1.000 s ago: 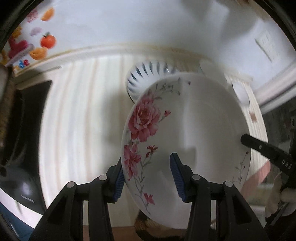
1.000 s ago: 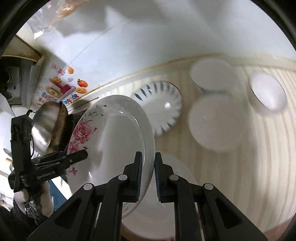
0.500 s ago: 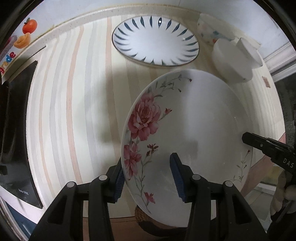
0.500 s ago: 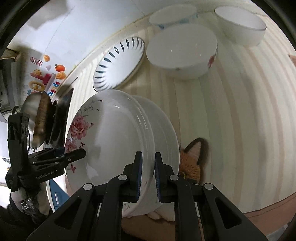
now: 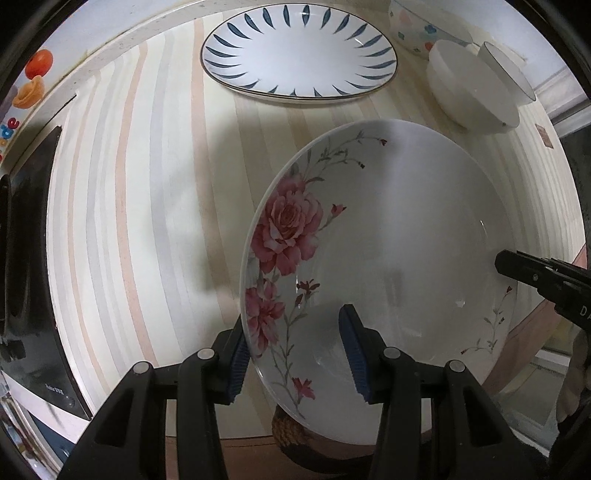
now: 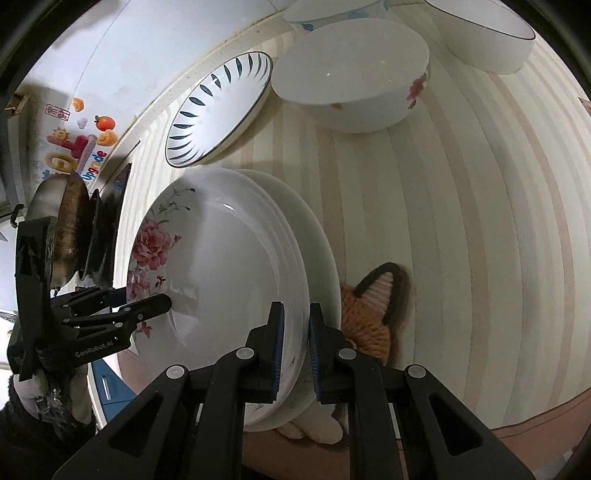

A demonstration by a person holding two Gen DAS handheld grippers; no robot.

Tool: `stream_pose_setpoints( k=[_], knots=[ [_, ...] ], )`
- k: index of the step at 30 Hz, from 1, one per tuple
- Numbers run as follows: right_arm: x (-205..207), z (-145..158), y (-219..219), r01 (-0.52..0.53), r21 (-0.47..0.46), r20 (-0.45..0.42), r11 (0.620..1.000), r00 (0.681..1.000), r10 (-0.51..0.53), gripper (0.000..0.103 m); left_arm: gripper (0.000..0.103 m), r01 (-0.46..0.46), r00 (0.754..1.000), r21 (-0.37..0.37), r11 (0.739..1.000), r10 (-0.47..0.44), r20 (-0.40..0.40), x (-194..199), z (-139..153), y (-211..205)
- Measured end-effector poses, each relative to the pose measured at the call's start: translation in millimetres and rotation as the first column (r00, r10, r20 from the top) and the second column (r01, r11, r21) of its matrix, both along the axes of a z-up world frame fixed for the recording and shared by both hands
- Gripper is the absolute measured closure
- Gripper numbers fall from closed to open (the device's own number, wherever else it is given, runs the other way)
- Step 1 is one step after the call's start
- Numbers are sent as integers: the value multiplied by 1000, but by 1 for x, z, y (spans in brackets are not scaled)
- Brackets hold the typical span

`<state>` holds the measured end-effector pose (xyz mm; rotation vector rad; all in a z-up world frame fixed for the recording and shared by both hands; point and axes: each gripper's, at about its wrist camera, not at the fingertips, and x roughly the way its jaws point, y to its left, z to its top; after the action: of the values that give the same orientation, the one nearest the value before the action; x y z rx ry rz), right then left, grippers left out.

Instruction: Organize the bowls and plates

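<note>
Both tongs [image 5: 293,354] [image 6: 293,347] on rose plate [image 5: 388,258] over striped counter [image 5: 147,184]

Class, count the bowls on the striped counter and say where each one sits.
3: a white bowl with a red flower nearest; a black-rimmed bowl to its right; a pastel-patterned bowl behind, by the wall. Others may be hidden.

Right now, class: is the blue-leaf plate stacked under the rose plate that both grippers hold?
No: the blue-leaf plate lies apart on the striped table, beyond the rose plate.
</note>
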<state>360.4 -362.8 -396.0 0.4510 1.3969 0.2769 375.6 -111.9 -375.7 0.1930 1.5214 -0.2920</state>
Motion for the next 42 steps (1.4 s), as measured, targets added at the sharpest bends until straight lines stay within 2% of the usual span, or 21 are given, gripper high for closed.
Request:
stream_pose_setpoints(
  k=[5,10,16,19,24,26,28,32,37,42],
  knots=[
    [2,-1,0,-2,-6,-11,1000,1000,2,89,60,25,1000,21,999,-25,6,-4,-5,-12],
    [5,3,-4,18,-4,-40,1000,999,-18,88,60,29,999,10,1000,-29,-18,-13,-14,-17],
    [5,9,-7,36,7,-71,999,997,-35,86,60,-4,1000,-9,1000,4,-25,-17,-15,-13],
    [4,14,-10,28,-15,-82,999,996,-29,86,60,-24,1000,-21,999,24,-6,-16,-4,-6],
    [8,34,-23,44,-19,-81,999,996,-46,86,59,-78,995,-68,995,82,58,3,35,6],
    [23,52,-26,65,46,-59,997,996,-62,86,59,-103,990,-92,990,111,86,21,48,11],
    [42,69,-21,57,55,-8,997,998,-57,85,59,-128,986,-110,986,138,95,52,56,20],
    [102,93,2,18,38,87,999,996,-21,76,59,-177,977,-148,973,192,95,113,54,38],
    [185,73,31,-37,-36,49,999,998,39,75,59,-247,968,-174,953,251,1,172,28,50],
    [233,39,42,-77,-127,-45,989,996,72,75,59,-266,964,-175,948,258,-67,205,3,51]
  ],
)
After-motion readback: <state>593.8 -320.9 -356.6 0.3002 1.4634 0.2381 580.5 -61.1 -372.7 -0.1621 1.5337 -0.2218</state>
